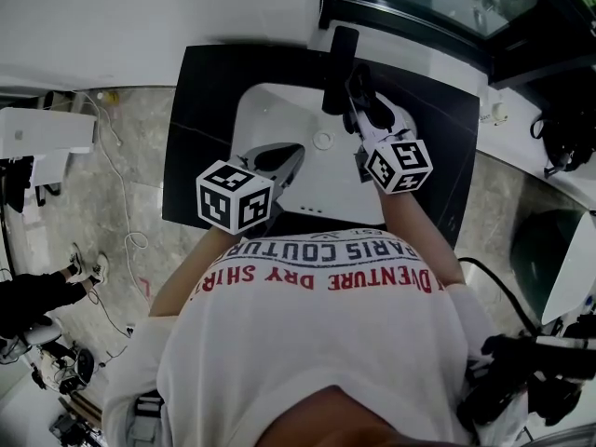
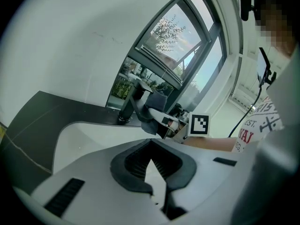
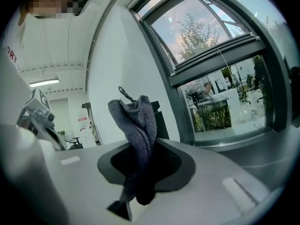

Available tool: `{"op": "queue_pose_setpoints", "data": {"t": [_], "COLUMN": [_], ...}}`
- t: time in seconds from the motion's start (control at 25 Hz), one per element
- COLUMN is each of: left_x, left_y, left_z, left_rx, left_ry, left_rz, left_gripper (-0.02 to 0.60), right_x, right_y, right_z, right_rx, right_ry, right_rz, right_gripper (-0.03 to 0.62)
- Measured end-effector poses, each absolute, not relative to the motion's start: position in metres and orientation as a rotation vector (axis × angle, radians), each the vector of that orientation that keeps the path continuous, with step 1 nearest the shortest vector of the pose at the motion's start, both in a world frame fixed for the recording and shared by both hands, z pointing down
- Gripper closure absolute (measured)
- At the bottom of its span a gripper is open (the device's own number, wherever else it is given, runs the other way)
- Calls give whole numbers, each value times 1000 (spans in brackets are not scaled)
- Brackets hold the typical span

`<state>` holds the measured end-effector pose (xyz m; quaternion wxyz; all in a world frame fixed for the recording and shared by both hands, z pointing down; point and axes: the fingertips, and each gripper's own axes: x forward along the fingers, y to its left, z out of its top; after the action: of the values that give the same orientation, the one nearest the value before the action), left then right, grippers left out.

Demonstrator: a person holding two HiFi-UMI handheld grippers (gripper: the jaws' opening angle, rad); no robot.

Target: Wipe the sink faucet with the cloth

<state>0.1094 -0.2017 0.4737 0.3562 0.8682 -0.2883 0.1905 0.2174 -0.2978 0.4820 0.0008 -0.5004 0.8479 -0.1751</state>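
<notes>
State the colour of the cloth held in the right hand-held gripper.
The cloth is a dark blue-grey, clearest in the right gripper view.

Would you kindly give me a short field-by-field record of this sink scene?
setting: white sink set in a black countertop
faucet: black, at the sink's back edge
right gripper: shut on a grey cloth, held up at the faucet
left gripper: shut, nothing between its jaws, over the sink's front left
contact: grey cloth seems to touch the faucet
</notes>
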Motion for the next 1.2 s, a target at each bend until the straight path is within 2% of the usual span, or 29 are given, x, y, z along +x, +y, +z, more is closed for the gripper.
{"op": "queue_pose_setpoints", "data": {"t": [0.68,1.2], "left_x": [110,107], "left_y": [-212,-214], "left_z": [475,483], "left_rx": [2235,2216], "left_ry": [-753,-744], "left_rz": [499,528], "left_gripper": [581,580], "right_x": [237,239], "right_y": [-368,-382], "right_z": [455,537], "right_rx": [-1536,-1708], "right_ry": [2611,2642], "right_rz": [-585,-966], "right_gripper": [514,514]}}
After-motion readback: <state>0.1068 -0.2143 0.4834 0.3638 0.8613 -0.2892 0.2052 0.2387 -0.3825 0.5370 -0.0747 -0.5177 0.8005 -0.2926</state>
